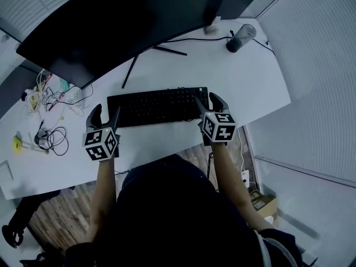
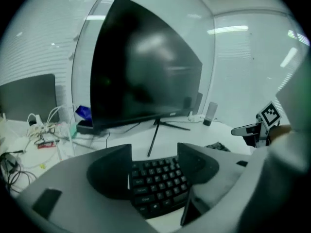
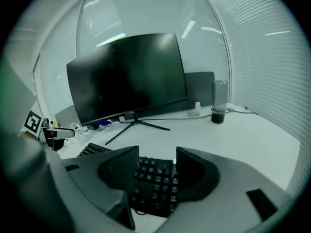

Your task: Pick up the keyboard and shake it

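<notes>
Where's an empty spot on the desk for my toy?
Bare desk lies right of the keyboard, nearer than the cup. Another strip runs between keyboard and monitor stand. The left end, with cables, is crowded.

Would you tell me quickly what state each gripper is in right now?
Left gripper: jaws open, astride the keyboard at its left end, not clamped.
Right gripper: jaws open, astride the keyboard at its right end, not clamped.

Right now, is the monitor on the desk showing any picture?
No, the monitor is dark across its whole screen in the right gripper view, with only faint reflections of light on it.
</notes>
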The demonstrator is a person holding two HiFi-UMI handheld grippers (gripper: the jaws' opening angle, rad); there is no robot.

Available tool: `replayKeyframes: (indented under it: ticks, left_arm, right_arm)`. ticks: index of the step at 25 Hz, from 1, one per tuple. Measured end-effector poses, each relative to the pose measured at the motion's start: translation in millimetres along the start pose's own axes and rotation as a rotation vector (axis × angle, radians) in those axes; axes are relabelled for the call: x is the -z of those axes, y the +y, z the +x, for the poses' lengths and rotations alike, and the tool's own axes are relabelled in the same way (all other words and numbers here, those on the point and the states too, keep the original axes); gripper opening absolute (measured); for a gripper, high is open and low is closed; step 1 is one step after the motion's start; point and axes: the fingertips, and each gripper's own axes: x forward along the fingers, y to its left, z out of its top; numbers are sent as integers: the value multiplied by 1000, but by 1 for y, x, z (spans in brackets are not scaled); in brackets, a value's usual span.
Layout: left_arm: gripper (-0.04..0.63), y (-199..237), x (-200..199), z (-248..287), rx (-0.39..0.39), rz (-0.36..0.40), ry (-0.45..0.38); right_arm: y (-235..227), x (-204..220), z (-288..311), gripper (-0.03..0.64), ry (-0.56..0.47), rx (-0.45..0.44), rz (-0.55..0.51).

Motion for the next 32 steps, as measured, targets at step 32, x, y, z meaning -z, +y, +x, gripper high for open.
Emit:
replayKeyframes:
  ticks: [32]
  left_arm:
    - [25, -124, -244, -155, 91, 249, -565]
  right_arm:
    - [140, -231, -182, 26, -677, -55, -236]
